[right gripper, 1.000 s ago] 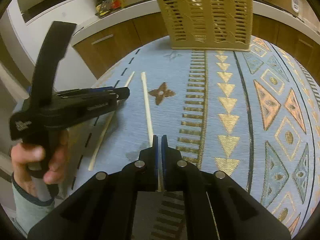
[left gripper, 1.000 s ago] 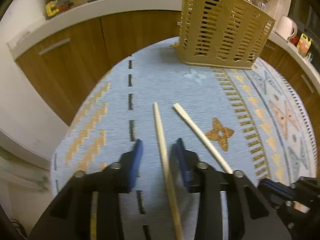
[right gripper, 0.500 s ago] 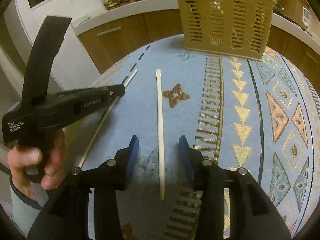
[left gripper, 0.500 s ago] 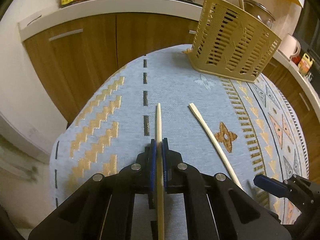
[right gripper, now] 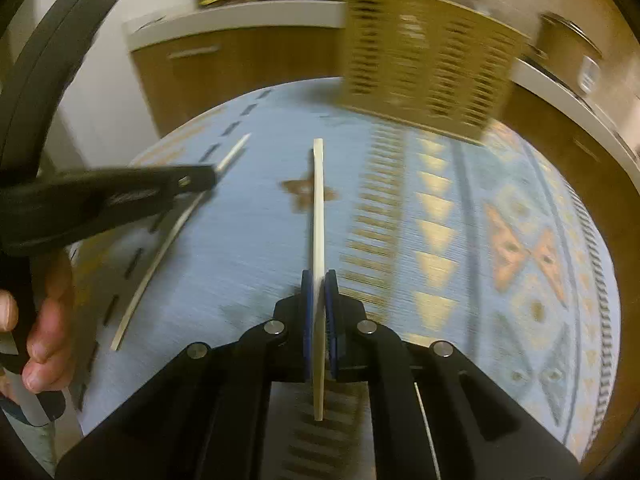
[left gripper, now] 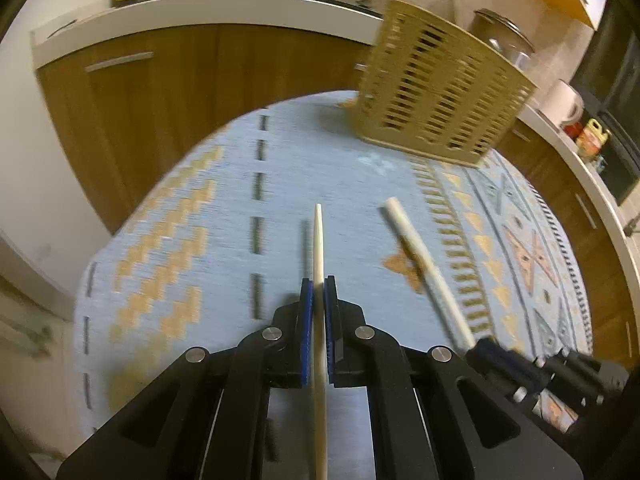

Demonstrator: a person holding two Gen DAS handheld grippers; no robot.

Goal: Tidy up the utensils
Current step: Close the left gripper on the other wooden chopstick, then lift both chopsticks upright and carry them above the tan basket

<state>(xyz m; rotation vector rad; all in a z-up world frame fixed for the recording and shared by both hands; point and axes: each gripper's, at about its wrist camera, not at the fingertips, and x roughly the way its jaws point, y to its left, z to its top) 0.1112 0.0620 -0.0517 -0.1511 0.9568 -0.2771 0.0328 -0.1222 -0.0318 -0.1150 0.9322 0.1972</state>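
Kitchen setting: wooden cabinet fronts (left gripper: 192, 92) under a white counter fill the upper part of both views. Below them a round table wears a pale blue patterned cloth (left gripper: 192, 216) with yellow stepped motifs and dark dashes.

Tan slotted basket (left gripper: 436, 108) stands upright on the cloth, upper right of the left wrist view, top centre-right of the right wrist view; blurred there. Judged to be the destination for the utensils. What is inside it cannot be made out.

Left gripper (left gripper: 319, 298), bottom centre of its own view: blue pads pressed together on the left chopstick (left gripper: 318, 240), which runs straight up the frame from between them, tip toward the middle. Its shadow lies just beside it on the cloth, so the tip looks lifted clear.

Right gripper (right gripper: 319, 280), bottom centre of its view: pads likewise clamped, on the right chopstick (right gripper: 318, 208), held a little way in from its near end, far end reaching toward frame centre. In the left wrist view the same stick slants from the lower right toward the middle.

A person's hand (right gripper: 44, 320) grips the left tool's handle at the lower left edge of the right wrist view.

Chopsticks: pale cream, slim, plain. One tapers to a point, the other shows a squared end. Judged light, stiff, smooth; liable to pivot or slip in a narrow pinch. Best hold is near mid-length or toward the thicker end, pads square across the shaft.
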